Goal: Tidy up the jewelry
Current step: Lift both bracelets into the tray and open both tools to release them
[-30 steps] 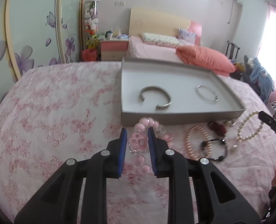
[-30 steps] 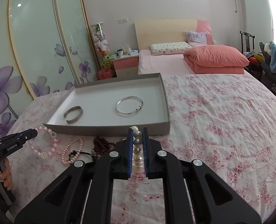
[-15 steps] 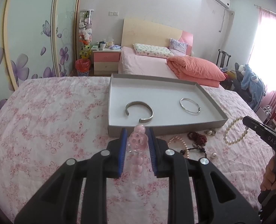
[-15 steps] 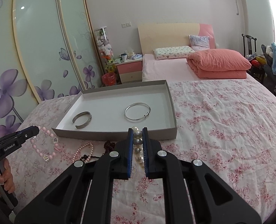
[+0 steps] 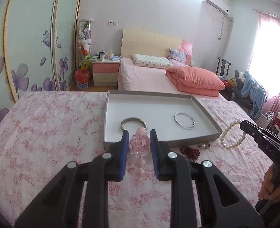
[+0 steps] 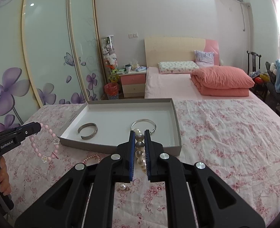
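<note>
Pink beads up front: the left gripper point(image 5: 139, 145) pinches the pink bead bracelet point(image 5: 139, 146) at its clear flower charm, blue pads point(image 5: 125, 148) pressed on either side, and the strand hangs clear of the floral bedspread point(image 5: 45, 133). Over on the other side, the right gripper point(image 6: 139, 148) clamps tight on the pearl bracelet point(image 6: 140, 146), pearls stacked in a line between its pads, the loop dangling in the air. Just ahead of both tools sits the grey tray point(image 5: 109, 104), and inside it lie a silver cuff point(image 6: 88, 131) on the left and a thin silver bangle point(image 5: 184, 122) on the right. In front of the tray, on the cloth, rest a dark red bead bracelet point(image 5: 190, 151), a small pink pearl bracelet point(image 6: 91, 158) and a pearl earring point(image 6: 123, 187).
</note>
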`<state>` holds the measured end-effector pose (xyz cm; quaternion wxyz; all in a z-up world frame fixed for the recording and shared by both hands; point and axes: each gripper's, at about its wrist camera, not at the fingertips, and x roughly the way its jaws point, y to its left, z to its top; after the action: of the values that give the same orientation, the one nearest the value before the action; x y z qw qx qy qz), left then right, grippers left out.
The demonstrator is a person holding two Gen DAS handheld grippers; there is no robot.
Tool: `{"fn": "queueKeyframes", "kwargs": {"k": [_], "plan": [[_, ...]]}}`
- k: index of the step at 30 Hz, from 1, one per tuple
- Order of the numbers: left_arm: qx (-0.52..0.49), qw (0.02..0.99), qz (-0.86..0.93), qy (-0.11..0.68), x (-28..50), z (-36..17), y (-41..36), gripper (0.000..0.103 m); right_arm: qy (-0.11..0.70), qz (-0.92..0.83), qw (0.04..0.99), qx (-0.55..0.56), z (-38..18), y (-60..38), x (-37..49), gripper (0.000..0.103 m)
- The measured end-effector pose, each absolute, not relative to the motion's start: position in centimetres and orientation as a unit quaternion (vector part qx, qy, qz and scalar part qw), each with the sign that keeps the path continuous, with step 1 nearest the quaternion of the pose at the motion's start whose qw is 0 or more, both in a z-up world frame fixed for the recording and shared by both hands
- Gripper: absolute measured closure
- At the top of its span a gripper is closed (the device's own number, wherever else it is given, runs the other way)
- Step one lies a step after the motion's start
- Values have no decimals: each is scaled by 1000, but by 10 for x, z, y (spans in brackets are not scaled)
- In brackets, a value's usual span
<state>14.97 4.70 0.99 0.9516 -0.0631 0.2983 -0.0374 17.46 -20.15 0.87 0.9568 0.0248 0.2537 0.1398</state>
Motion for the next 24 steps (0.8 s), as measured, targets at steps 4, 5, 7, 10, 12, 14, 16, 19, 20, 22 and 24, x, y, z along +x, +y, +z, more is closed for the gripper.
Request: {"fn": "queueKeyframes", "kwargs": {"k": [4, 5, 7, 10, 12, 14, 16, 19, 20, 22, 24], "plan": [[-64, 954, -40, 289, 149, 17, 44, 80, 238, 141, 961, 23, 15, -199, 172, 92], [-64, 955, -40, 286, 149, 19, 43, 80, 233, 142, 962, 23, 17, -198, 172, 92], [-62, 958, -39, 278, 148, 22, 41, 80, 224, 143, 964, 21, 21, -197, 171, 92], [-57, 962, -34, 265, 147, 28, 37, 80, 211, 143, 967, 17, 25, -194, 170, 92], [-56, 964, -33, 259, 147, 31, 35, 80, 203, 143, 969, 15, 27, -192, 169, 92], [-57, 965, -32, 254, 148, 33, 33, 80, 195, 145, 970, 13, 30, -189, 169, 92], [-57, 966, -32, 252, 150, 34, 31, 80, 191, 146, 971, 12, 32, -187, 170, 92], [-58, 965, -31, 252, 154, 35, 30, 80, 185, 149, 971, 11, 34, -184, 172, 92], [-58, 965, -31, 253, 156, 34, 30, 80, 183, 150, 971, 11, 35, -183, 172, 92], [-59, 965, -31, 252, 159, 34, 30, 80, 181, 151, 972, 11, 36, -181, 175, 92], [-59, 965, -30, 253, 164, 34, 28, 80, 178, 150, 973, 11, 37, -179, 178, 92]]}}
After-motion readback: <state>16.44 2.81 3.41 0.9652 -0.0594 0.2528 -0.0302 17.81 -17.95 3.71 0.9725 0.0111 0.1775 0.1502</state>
